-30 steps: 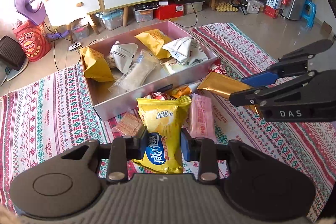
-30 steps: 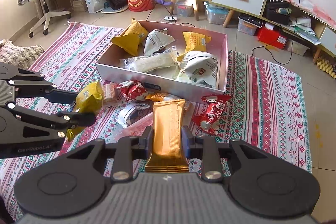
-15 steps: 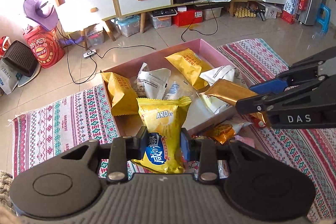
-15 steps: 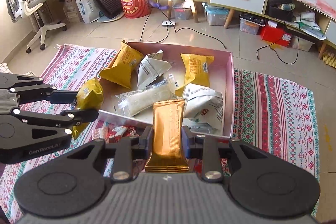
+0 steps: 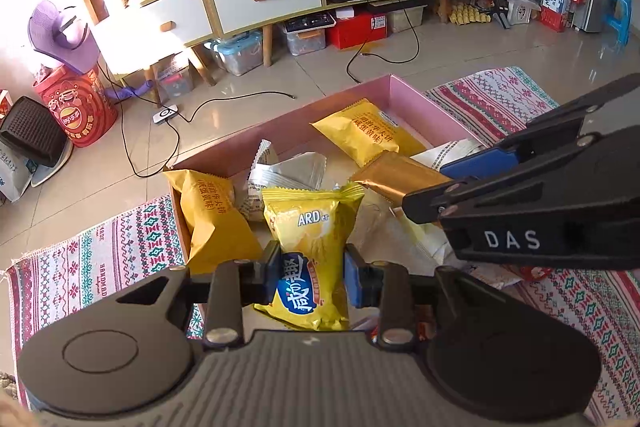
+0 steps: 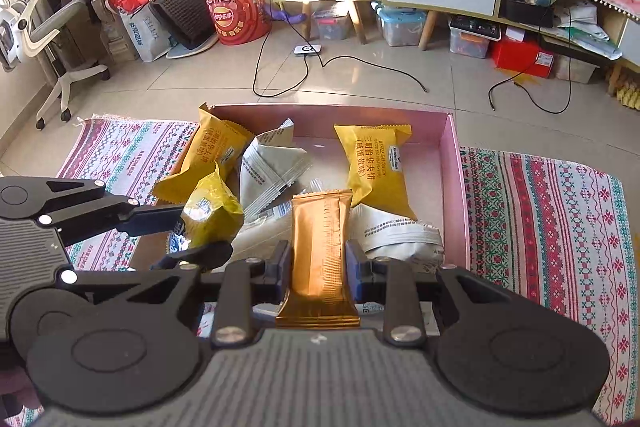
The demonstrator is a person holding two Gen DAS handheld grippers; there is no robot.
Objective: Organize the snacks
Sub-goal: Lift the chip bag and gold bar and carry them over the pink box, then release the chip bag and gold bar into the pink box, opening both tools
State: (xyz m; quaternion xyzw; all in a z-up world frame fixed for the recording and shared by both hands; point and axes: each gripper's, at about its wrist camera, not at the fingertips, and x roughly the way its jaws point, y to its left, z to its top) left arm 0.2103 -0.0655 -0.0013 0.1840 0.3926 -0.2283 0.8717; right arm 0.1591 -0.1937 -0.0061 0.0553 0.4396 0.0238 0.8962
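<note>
The left gripper (image 5: 306, 269) is clamped across the waist of a puffy bright yellow crisp packet (image 5: 311, 255), held above the near end of the shallow pink rectangular box (image 6: 454, 163) on the patterned woven rug (image 6: 560, 227); it looks light, air-filled and crinkly, its contents likely fragile, so a gentle mid-body pinch seems right. To the right, the right gripper (image 6: 319, 269) is closed on the lower half of a slim matte gold foil bar wrapper (image 6: 321, 251) over the box, probably stiffer but slick, best held by its flat sides
</note>
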